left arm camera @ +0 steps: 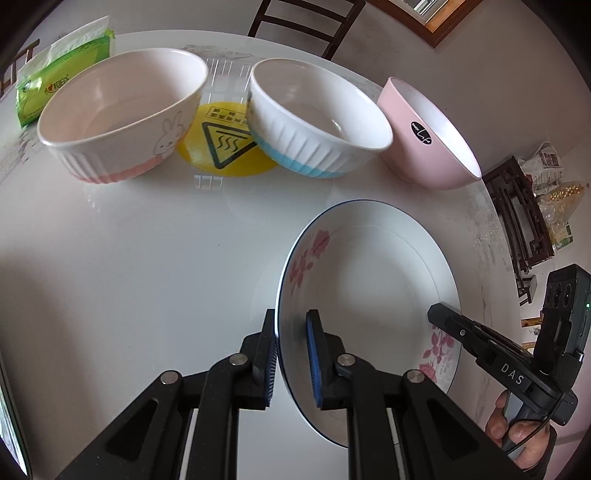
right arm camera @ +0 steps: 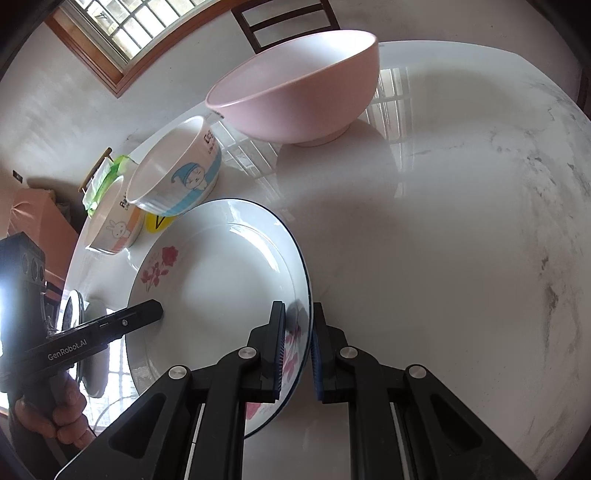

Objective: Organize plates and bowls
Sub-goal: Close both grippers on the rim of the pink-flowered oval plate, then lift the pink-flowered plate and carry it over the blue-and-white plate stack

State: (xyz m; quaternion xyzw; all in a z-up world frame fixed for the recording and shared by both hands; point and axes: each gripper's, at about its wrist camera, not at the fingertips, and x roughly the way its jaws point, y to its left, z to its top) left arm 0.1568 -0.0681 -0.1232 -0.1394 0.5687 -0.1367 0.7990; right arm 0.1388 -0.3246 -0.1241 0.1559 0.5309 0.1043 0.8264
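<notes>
A white plate with pink flowers and a dark rim [left arm camera: 369, 280] [right arm camera: 218, 280] lies on the white marble table. My left gripper [left arm camera: 291, 354] is shut on the plate's left rim, one finger above and one below. My right gripper [right arm camera: 297, 347] is shut on the opposite rim; it shows in the left wrist view [left arm camera: 480, 343] at the plate's right edge. Beyond stand three bowls: a rabbit bowl with a pink base [left arm camera: 122, 114] [right arm camera: 114, 225], a ribbed bowl with a blue base [left arm camera: 314, 122] [right arm camera: 177, 170], and a plain pink bowl [left arm camera: 428, 136] [right arm camera: 299, 92].
A green tissue pack [left arm camera: 62, 77] lies at the far left. A yellow warning sticker [left arm camera: 225, 144] sits between the two ribbed bowls. A dark chair [left arm camera: 306, 26] stands behind the table. A dark wooden rack [left arm camera: 517, 221] stands off the table's right edge.
</notes>
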